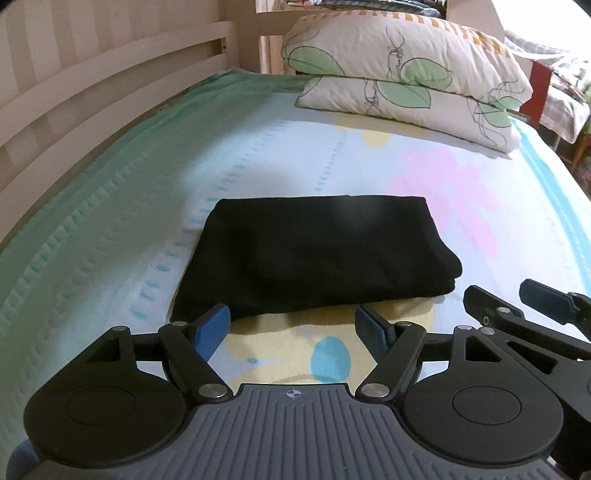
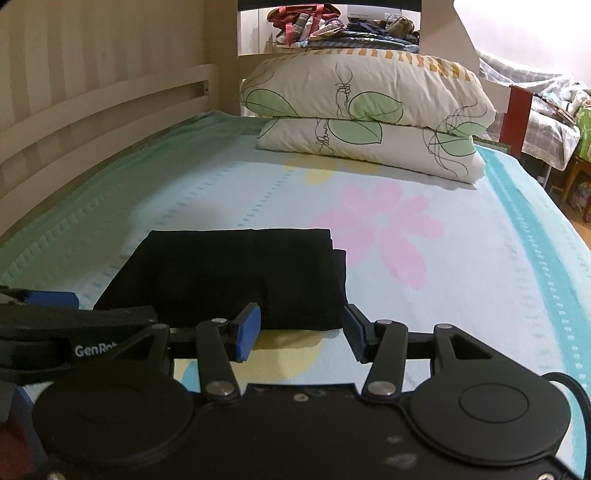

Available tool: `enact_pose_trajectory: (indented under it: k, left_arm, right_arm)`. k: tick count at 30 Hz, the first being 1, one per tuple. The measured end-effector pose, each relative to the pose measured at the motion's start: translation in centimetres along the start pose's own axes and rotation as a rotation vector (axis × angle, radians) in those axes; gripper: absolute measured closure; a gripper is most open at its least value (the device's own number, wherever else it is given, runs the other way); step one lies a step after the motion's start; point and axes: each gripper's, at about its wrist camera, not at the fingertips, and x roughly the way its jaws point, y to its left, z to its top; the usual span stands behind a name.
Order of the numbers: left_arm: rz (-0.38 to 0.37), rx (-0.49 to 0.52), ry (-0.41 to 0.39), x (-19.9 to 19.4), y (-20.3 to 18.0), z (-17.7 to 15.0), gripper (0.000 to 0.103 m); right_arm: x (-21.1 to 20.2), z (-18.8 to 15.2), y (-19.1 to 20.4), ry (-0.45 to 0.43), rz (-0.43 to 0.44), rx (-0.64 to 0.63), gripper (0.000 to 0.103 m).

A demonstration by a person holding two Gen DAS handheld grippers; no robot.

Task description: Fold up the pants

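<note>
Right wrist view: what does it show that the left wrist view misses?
Only the right wrist view: a heap of colourful clutter behind the headboard. Only the left wrist view: a round blue print on the sheet. Both: the folded black pants, two stacked leaf-print pillows, and open left gripper and right gripper.

— Folded into a black rectangle, the pants (image 1: 314, 254), flat on the flowered bedspread (image 1: 110, 236), layered edges stacked at the right end.

— Left gripper (image 1: 293, 330) just short of the near edge, blue pads (image 1: 212, 328) spread wide, nothing between.

— Right gripper (image 1: 517, 306) poking in at the lower right, also clear of the cloth; jaw gap hard to judge here.

— Farther back, two leaf-print pillows (image 1: 402, 85) stacked; pale wooden rail (image 1: 92, 85) along the left.
</note>
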Motion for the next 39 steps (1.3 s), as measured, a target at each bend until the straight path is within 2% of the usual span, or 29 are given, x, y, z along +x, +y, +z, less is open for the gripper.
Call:
enact_pose_trajectory:
  k: [7,16,39]
  left_arm:
    - [-0.033,-0.002,0.069,0.8,0.1,0.0,0.030]
    - [-0.018,0.007,0.134,1.6,-0.1,-0.2,0.030]
    - [-0.001,0.007,0.131,1.8,0.2,-0.1,0.030]
  right_arm:
    - [0.4,0.0,0.3,0.023,-0.026,-0.011,0.050]
    - [1.1,0.1,0.1,0.071,-0.056,-0.022,0.050]
    - [1.2,0.2,-0.2,0.072,-0.070,0.000,0.050]
